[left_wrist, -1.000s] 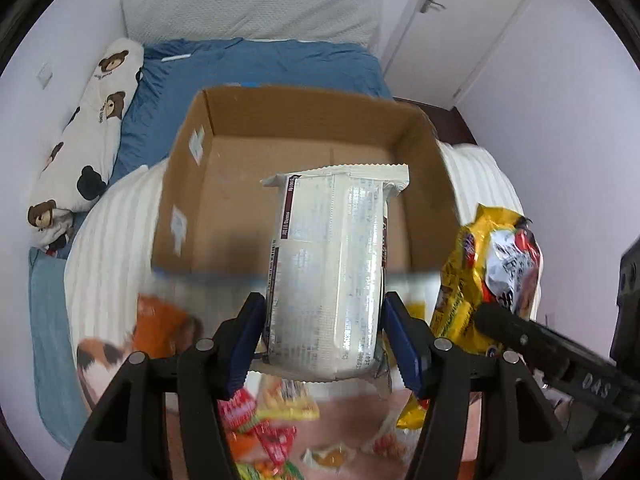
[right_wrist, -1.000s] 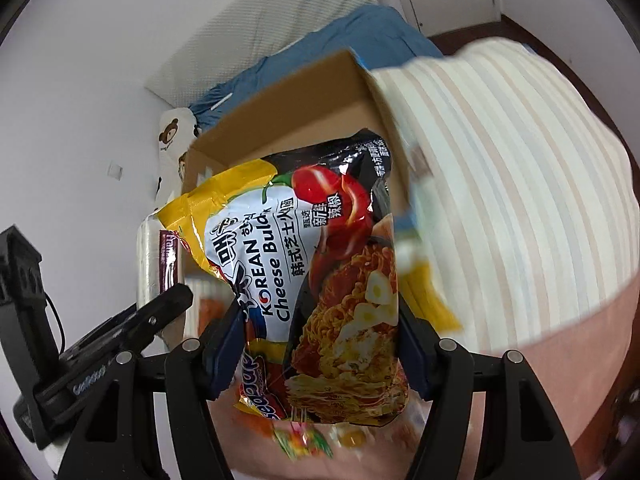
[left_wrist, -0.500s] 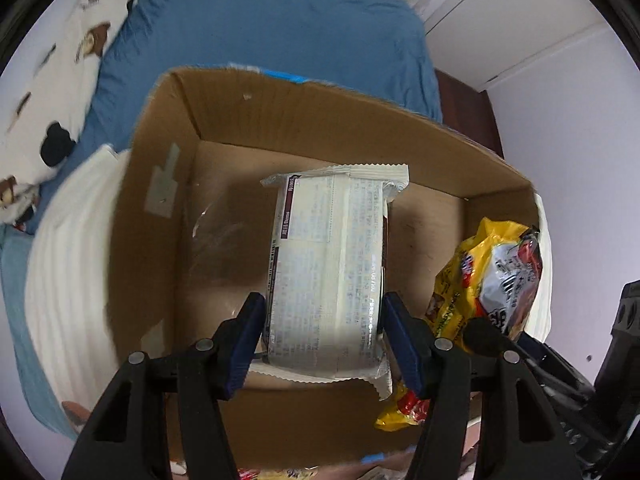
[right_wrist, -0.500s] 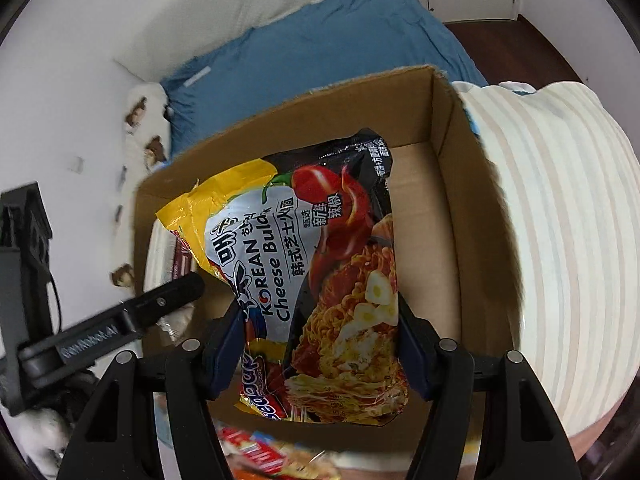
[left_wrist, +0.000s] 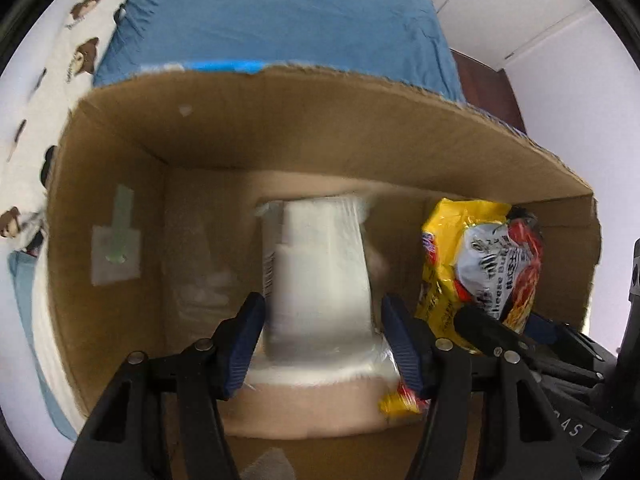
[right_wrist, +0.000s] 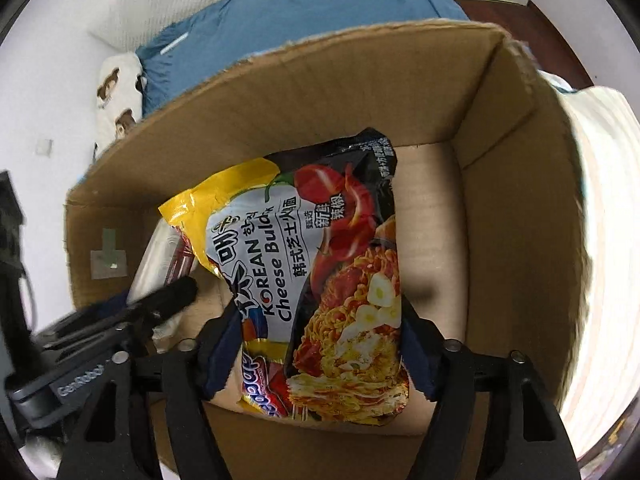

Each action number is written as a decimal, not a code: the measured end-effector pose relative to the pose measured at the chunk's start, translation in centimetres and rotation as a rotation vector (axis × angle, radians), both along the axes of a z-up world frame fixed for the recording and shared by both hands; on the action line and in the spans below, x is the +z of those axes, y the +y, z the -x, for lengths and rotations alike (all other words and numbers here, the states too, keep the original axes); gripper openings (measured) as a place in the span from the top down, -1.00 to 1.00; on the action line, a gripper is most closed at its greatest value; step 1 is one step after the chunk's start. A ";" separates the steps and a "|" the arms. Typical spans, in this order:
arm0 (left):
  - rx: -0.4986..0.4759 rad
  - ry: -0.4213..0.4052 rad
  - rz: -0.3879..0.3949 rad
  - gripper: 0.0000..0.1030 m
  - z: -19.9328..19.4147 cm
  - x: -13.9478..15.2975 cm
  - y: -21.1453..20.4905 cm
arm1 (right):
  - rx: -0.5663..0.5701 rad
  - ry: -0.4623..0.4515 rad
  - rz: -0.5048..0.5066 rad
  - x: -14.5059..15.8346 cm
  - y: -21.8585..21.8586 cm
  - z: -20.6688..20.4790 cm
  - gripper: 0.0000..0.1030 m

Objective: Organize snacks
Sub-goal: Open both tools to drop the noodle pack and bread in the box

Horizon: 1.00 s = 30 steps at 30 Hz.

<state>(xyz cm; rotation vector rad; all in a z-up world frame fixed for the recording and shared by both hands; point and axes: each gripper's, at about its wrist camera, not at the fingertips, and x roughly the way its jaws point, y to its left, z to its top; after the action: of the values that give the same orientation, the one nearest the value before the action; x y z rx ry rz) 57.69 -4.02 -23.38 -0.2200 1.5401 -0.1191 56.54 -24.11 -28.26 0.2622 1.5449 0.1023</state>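
A brown cardboard box [left_wrist: 280, 120] stands open on the bed, and both grippers reach down into it. A white snack pack [left_wrist: 320, 276] lies blurred between the fingers of my left gripper [left_wrist: 322, 344]; the jaws stand a little wider than the pack. My right gripper [right_wrist: 320, 344] is shut on a yellow and black Korean cheese noodle packet [right_wrist: 320, 280], held low inside the box [right_wrist: 512, 200]. The packet also shows at the right in the left wrist view [left_wrist: 480, 264]. The white pack shows at the left in the right wrist view [right_wrist: 160, 264].
A blue blanket [left_wrist: 280, 20] covers the bed behind the box, with a bear-print pillow [left_wrist: 60, 60] at the left. A striped white cover [right_wrist: 600, 240] lies to the right of the box. A taped patch [left_wrist: 116, 256] marks the box's left wall.
Both grippers have dropped from above the box down into it. The left jaws have spread slightly and the white pack is sliding out, blurred. The right still grips the noodle packet.
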 end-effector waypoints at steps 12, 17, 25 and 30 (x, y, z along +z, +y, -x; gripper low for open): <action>0.033 -0.029 0.007 -0.74 0.6 0.8 2.1 | 0.082 -0.020 0.030 0.2 1.6 0.3 -0.86; 0.019 -0.071 0.001 -0.74 2.1 2.9 1.8 | 0.070 -0.044 0.030 1.2 1.7 1.4 -0.88; -0.013 -0.187 -0.048 -0.74 4.9 7.1 1.2 | 0.075 -0.130 0.056 5.0 1.5 4.7 -0.88; -0.026 -0.268 -0.066 -0.74 7.5 10.4 0.8 | 0.078 -0.208 0.079 8.4 1.3 7.6 -0.88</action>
<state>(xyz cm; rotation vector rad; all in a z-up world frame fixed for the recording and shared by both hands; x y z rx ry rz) 50.16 -3.19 -12.93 -0.1260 1.2780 -0.1129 48.98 -22.76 -19.83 0.1240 1.3493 0.1256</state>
